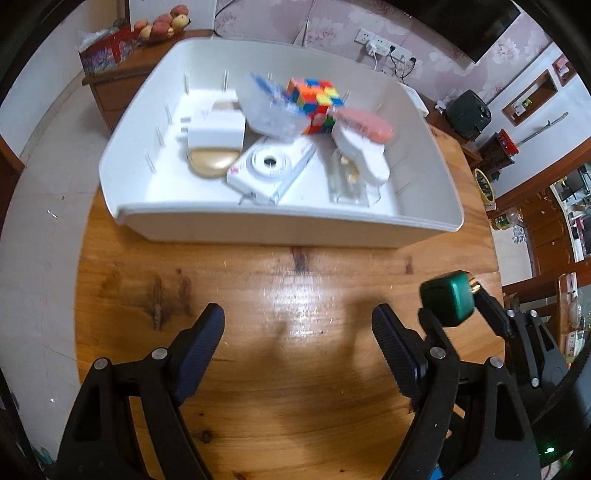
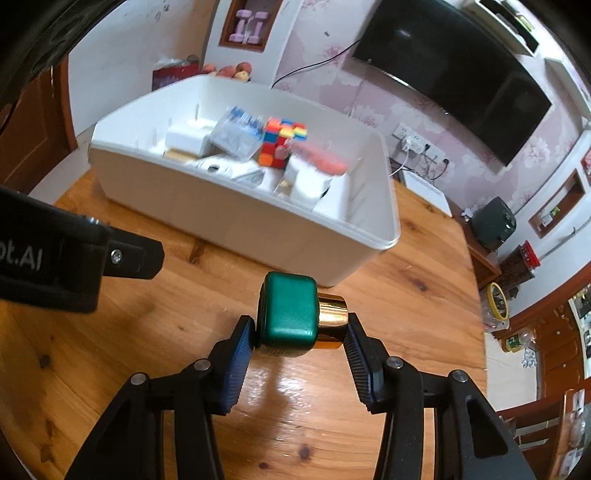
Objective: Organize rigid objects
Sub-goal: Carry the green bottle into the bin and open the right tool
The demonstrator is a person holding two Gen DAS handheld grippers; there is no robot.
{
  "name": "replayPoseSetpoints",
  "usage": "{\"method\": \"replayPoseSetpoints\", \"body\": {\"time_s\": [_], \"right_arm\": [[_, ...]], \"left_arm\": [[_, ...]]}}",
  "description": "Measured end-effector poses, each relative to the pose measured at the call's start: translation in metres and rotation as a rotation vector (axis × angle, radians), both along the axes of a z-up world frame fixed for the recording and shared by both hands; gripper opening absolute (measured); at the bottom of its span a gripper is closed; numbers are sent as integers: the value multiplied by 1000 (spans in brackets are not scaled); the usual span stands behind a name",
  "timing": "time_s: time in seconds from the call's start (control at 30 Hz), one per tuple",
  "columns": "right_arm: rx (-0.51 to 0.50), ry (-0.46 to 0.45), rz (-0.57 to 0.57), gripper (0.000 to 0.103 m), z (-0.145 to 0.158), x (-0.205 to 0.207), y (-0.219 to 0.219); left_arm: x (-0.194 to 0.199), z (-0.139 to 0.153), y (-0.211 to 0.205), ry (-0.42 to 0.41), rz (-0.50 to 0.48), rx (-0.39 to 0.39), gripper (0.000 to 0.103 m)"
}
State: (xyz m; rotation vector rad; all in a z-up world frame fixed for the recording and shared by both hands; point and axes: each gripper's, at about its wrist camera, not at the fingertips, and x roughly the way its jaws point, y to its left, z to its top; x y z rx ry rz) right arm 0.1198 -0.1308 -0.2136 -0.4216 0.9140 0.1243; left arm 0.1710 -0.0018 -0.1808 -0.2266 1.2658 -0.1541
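A white plastic bin (image 1: 258,225) stands on the round wooden table (image 1: 258,295). It holds a colourful puzzle cube (image 1: 314,101), a white toy camera (image 1: 269,166), a gold disc (image 1: 212,162), a white box (image 1: 216,129), a clear bag (image 1: 269,107), a pink and white object (image 1: 364,140) and a clear case (image 1: 349,181). My left gripper (image 1: 299,332) is open and empty above the table in front of the bin. My right gripper (image 2: 299,334) is shut on a green bottle with a gold cap (image 2: 291,314), held above the table; the bottle also shows in the left wrist view (image 1: 448,301).
The bin (image 2: 258,229) sits toward the table's far side. The left gripper's body (image 2: 74,258) is at the left of the right wrist view. A fruit bowl (image 1: 159,24) and a red box (image 1: 107,53) stand on a cabinet behind. Shelves and furniture lie to the right.
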Motion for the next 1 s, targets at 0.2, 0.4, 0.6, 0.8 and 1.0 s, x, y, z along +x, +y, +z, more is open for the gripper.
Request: {"method": "replayPoseSetpoints", "body": {"time_s": [0.2, 0.4, 0.6, 0.8, 1.0], "right_arm": [[15, -52, -19, 49, 36, 13, -7], [41, -125, -30, 49, 84, 47, -10], [70, -170, -33, 49, 116, 92, -4], [113, -56, -35, 49, 94, 133, 8], [102, 91, -8, 49, 42, 148, 26]], "left_arm": [[20, 31, 6, -42, -1, 52, 84], [54, 62, 13, -112, 0, 90, 84], [90, 81, 22, -181, 24, 147, 84], [118, 56, 33, -150, 66, 180, 84], [131, 24, 38, -109, 92, 222, 84]]}}
